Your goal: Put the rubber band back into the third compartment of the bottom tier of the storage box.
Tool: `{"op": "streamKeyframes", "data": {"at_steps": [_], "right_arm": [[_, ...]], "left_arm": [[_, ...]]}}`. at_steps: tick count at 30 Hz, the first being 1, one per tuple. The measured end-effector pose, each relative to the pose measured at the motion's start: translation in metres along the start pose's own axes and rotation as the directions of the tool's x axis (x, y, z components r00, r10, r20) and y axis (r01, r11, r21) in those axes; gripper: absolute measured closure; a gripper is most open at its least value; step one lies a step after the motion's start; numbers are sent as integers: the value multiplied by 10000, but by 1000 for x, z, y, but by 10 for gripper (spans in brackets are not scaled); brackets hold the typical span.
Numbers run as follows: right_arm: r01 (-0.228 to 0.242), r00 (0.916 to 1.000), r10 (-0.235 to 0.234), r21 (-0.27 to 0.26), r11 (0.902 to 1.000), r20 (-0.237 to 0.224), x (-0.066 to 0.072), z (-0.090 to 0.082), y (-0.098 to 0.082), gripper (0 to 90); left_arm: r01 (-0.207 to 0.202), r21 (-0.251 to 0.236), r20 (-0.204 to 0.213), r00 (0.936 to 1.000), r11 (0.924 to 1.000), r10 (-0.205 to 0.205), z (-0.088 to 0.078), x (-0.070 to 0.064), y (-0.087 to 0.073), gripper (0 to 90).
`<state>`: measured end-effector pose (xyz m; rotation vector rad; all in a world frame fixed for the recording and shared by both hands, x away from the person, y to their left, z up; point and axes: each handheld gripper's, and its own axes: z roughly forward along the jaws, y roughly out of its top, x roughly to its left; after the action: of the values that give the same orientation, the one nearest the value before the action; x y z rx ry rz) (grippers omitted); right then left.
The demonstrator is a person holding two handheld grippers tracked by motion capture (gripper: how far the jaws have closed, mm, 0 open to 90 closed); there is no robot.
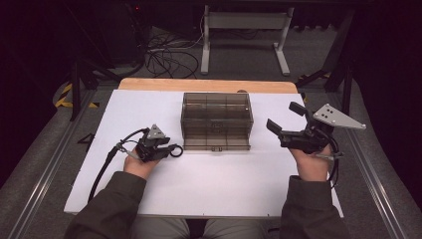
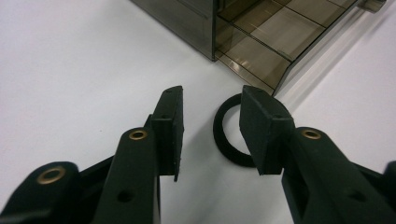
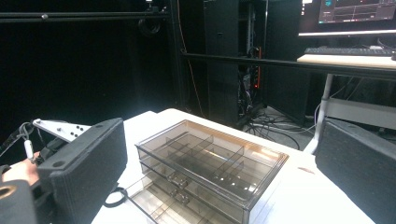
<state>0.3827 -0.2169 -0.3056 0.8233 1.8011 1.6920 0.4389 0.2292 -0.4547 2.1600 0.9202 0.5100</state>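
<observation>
White board (image 1: 214, 184) covered the table across the middle of the high view, with dark floor and tangled cables seen at the top of the frame. At centre, a smoky clear drawer box (image 1: 217, 121) was set on the board. At lower left of it, the left gripper (image 1: 168, 148) was held low over the board, a black ring (image 1: 176, 150) lying at its tips, just off the box's lower left corner. At right, the right gripper (image 1: 284, 117) was raised with its jaws spread wide and nothing between them.

In the left gripper view, the left gripper (image 2: 211, 128) was seen from behind, its jaws part open with bare white board between them. The black ring (image 2: 229, 135) lay flat on the board, half hidden behind the right-hand jaw; whether the jaw touched it could not be told. The box's open lowest drawer (image 2: 275, 44) filled the upper right.

In the right gripper view, the right gripper (image 3: 224, 172) was spread fully, nothing held, the drawer box (image 3: 210, 165) framed at centre and the ring (image 3: 116, 197) glimpsed at lower left.
</observation>
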Motion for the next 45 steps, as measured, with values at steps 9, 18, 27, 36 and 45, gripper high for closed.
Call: {"op": "streamKeyframes", "data": {"at_steps": [9, 18, 27, 36, 45], "right_arm": [[12, 10000, -12, 26, 10000, -1, 1, 1, 0, 30], [21, 10000, -21, -16, 10000, -9, 1, 0, 1, 31], [13, 10000, -13, -30, 10000, -6, 0, 0, 1, 31], [-13, 10000, 13, -31, 10000, 10, 0, -1, 1, 31], [-15, 10000, 15, -56, 10000, 5, 0, -1, 1, 31]], "left_arm": [[-262, 180, -149, 9995, 9995, 265, 5, -5, 0, 732], [-575, 330, -114, 9983, 9978, 579, 10, -9, -1, 837], [-711, 282, -218, 9972, 9971, 717, 8, -9, 0, 855], [-857, 178, -352, 9956, 9962, 863, -2, -13, 2, 856], [-1138, -41, -370, 9928, 9935, 1136, -7, -24, 9, 857]]}}
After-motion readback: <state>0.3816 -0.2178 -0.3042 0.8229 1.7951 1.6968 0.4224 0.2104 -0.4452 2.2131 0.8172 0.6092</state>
